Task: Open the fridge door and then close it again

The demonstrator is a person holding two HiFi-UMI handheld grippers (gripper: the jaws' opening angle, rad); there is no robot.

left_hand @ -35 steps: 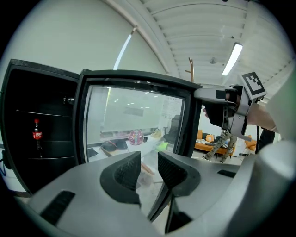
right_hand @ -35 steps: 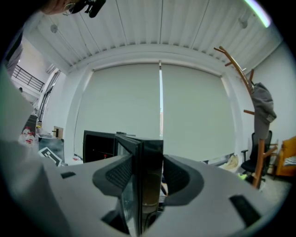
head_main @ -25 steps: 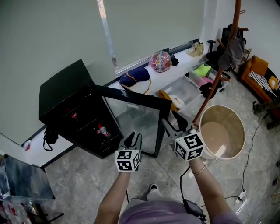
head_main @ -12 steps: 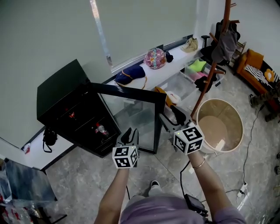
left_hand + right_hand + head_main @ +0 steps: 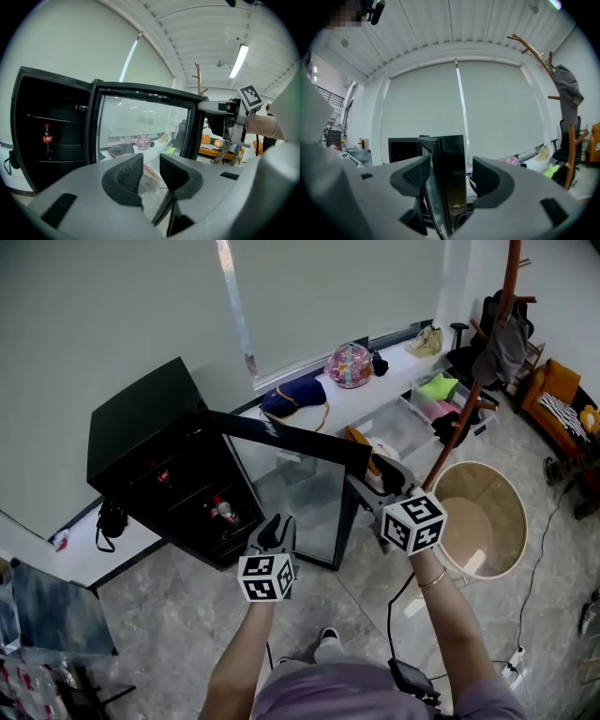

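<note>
A black mini fridge (image 5: 150,442) stands against the wall with its glass door (image 5: 300,498) swung wide open. A cola bottle (image 5: 223,513) sits on a shelf inside. My right gripper (image 5: 380,479) is at the door's free edge, near the top corner. In the right gripper view that edge (image 5: 450,150) stands between the pads with a gap beside the right pad (image 5: 487,178), and the jaws are opening. My left gripper (image 5: 272,527) hovers low in front of the glass, open, with nothing between its pads (image 5: 129,173).
A big round beige tub (image 5: 478,521) stands right of the door on the tiled floor. Behind it rises a wooden coat stand (image 5: 473,381). A low white ledge (image 5: 375,385) with bags runs along the window wall, with clear storage boxes (image 5: 398,427) below it.
The right gripper's jaws have spread apart around the door's edge. The door has stayed at about the same angle. The left gripper has hardly moved.
</note>
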